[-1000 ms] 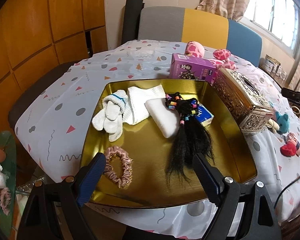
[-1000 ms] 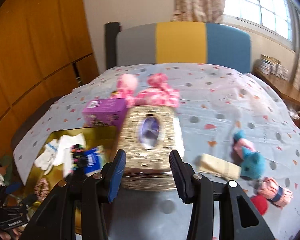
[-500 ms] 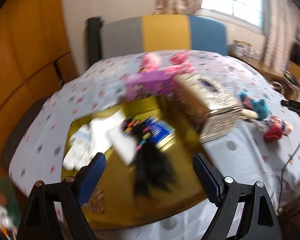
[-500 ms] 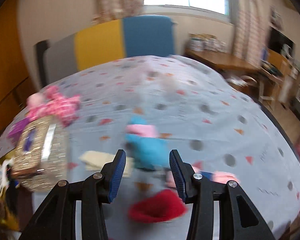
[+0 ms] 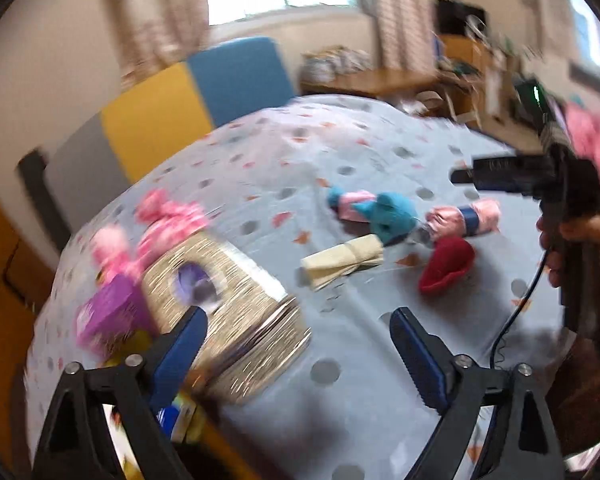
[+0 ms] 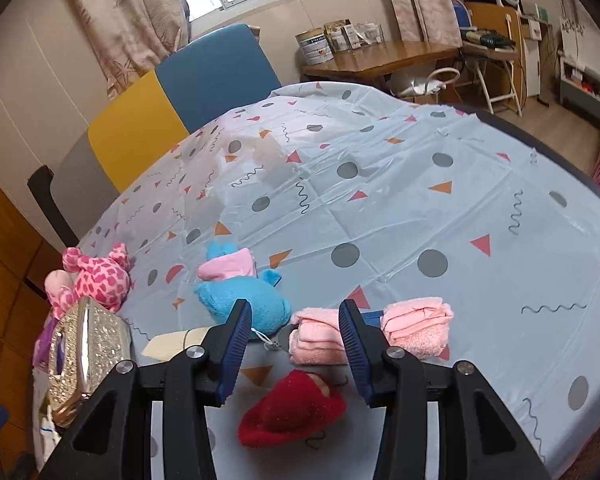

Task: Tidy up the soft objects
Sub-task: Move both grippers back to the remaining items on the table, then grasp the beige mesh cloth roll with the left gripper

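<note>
My right gripper is open and empty, hovering just above a rolled pink towel with a blue band. A red soft hat lies nearer to me. A blue plush and a folded cream cloth lie to the left. My left gripper is open with nothing in it, above the tablecloth beside the glittery tissue box. The left wrist view is blurred. It shows the blue plush, the pink towel, the red hat and the cream cloth farther out.
A pink spotted plush and a purple box sit behind the tissue box. A gold tray corner shows at lower left. A person's hand grips a black handle at right. A chair and desk stand beyond.
Both views swung right, away from the gold tray toward the soft items on the cloth. My right gripper came down close over the pink towel and red hat. Both stay open.
</note>
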`<state>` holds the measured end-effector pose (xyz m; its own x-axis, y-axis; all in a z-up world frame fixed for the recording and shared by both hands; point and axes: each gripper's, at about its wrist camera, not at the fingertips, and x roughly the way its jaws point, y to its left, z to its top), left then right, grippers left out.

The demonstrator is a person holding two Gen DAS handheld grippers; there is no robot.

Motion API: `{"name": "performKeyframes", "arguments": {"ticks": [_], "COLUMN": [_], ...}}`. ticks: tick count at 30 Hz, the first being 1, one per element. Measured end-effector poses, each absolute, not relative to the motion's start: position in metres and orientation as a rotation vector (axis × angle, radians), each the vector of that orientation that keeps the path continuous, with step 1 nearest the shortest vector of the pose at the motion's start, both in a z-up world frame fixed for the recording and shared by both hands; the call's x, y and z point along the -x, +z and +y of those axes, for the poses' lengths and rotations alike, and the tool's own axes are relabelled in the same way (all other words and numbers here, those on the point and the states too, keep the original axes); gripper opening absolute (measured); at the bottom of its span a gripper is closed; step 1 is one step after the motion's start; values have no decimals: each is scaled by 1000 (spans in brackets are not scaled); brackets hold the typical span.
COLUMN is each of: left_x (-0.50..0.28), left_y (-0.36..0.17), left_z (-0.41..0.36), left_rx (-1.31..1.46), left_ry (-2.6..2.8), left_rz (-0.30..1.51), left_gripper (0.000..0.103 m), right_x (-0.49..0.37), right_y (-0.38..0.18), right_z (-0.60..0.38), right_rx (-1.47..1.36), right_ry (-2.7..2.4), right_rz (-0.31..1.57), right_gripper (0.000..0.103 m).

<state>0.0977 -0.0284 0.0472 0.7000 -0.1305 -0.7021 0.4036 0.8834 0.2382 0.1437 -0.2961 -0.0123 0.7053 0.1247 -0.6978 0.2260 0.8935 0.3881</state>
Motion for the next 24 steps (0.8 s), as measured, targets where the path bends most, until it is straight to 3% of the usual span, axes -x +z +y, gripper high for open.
{"name": "performKeyframes", "arguments": {"ticks": [11,23,24], "left_x": [-171,-237,-240], "left_y": [-22,-83,-86], "left_z": [-131,-153,-153], "left_rx": [-668,-721,-714], "left_ry": [-369,-275,-273], "left_rz": [829,947,949], "left_gripper": [93,93,88], "right_x": [-142,-140,-139], "right_y": [-17,-25,-25], "right_z": [-321,-339,-341], "right_rx": [-653,-792,-804], "right_ry": [-47,-23,-27], "right_rz": [786,795,789], "right_gripper": [46,46,46]}}
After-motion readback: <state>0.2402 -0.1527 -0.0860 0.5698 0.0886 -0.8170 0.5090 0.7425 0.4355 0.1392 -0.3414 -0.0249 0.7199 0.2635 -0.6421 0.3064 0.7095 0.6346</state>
